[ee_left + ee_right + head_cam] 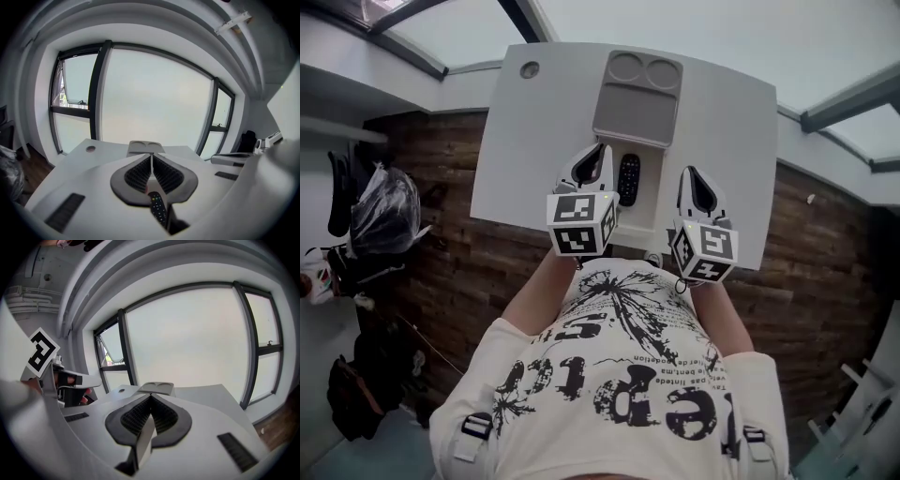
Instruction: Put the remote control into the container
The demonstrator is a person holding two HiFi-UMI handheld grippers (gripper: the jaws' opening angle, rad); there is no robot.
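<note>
The big white counter (pixel 722 122) holds a flat grey plastic container with two round cup dips (pixel 637 112) at its far edge. The small black remote control with buttons (pixel 628 178) lies just in front of it, not inside yet. The left gripper (pixel 151 157) and the right gripper (pixel 151 397) both have their jaws pinched together on nothing. Closed jaws cannot grab, so they may only bump the remote toward the near edge (it is close). That edge hides behind the grippers' marker cubes.
</note>
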